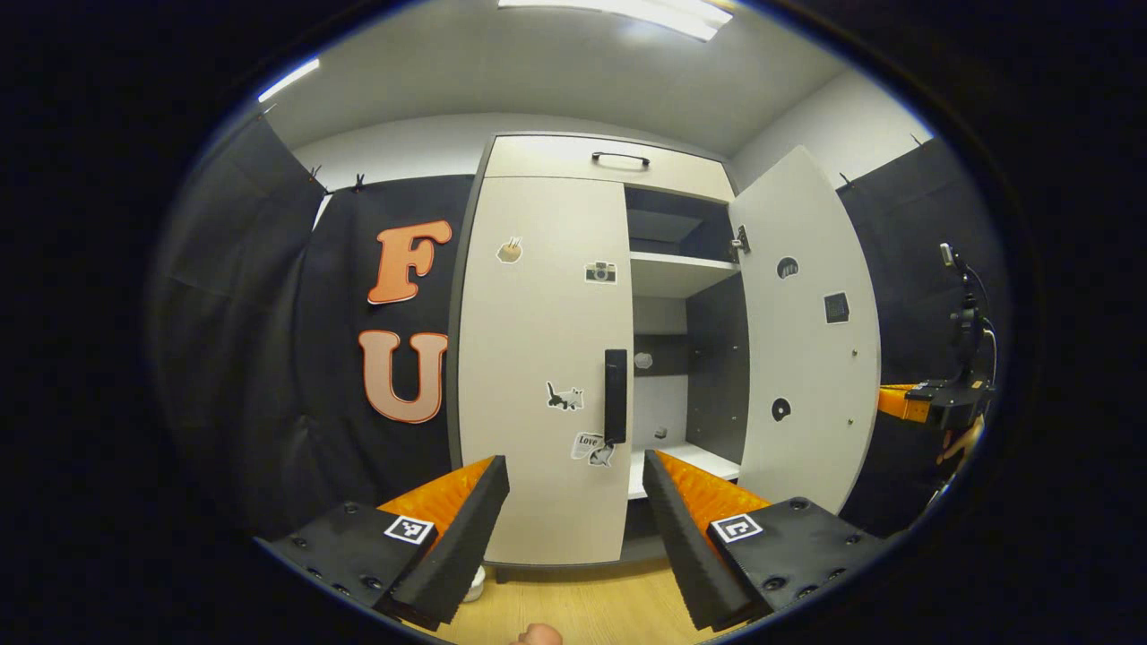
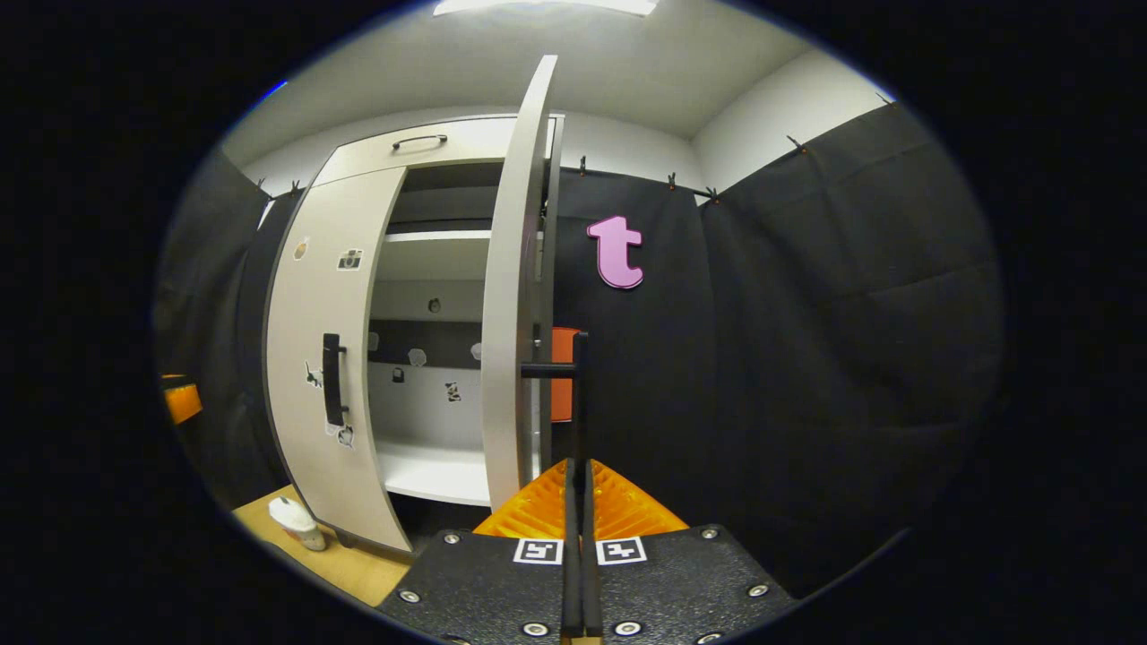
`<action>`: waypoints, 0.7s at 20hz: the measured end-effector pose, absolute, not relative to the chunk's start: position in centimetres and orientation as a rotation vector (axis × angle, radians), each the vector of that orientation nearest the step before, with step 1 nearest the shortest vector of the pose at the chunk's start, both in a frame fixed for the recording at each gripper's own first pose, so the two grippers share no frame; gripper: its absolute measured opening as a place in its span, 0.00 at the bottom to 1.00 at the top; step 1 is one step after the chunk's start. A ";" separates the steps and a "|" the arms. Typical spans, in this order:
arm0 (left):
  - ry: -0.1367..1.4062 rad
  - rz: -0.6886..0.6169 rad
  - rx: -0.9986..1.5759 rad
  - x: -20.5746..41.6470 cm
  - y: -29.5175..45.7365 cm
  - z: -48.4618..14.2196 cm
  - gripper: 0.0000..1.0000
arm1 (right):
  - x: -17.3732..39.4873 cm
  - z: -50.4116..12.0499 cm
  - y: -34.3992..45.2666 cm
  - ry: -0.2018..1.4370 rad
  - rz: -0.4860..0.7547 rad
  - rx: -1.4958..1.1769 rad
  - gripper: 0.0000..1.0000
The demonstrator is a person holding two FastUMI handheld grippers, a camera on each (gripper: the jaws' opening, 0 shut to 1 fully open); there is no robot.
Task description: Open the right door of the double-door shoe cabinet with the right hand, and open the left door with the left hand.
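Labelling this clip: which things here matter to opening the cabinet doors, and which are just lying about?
Job: right door, open; its handle in the shut right gripper; left door, closed; its handle; open left gripper.
Lying about: white bottle on the floor.

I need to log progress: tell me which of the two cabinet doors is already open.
The right pale door is open, swung out so the shelves show. The left pale door, with its black bar handle, is closed flat, straight ahead of the open left gripper.
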State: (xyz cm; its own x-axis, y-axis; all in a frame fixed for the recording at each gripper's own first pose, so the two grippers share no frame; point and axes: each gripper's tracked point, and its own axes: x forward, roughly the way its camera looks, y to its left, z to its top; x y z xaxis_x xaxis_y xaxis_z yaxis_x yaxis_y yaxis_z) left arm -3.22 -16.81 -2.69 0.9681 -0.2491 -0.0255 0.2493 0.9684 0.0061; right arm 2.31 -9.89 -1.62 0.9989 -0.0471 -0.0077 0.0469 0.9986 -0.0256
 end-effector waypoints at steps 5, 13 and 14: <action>0.031 -0.262 0.007 -1.3 -19.4 -2.8 0.96 | 0.3 -0.3 -12.1 -0.041 -0.065 -0.025 0.01; 0.053 -0.297 -0.024 4.1 -24.3 -4.3 0.96 | -0.3 -1.0 -15.2 -0.045 -0.142 -0.006 0.88; 0.053 -0.301 -0.025 5.0 -24.8 -4.6 0.96 | -0.1 -1.0 -15.0 -0.057 -0.138 -0.025 0.92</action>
State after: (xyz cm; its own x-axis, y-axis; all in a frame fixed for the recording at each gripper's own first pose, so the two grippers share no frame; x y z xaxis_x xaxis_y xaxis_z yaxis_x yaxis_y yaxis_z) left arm 4.98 -24.83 -4.61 0.9537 -0.2969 -0.0485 0.2956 0.9548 -0.0321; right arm -0.14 -15.01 -0.99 0.9889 -0.1366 0.0580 0.1380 0.9902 -0.0208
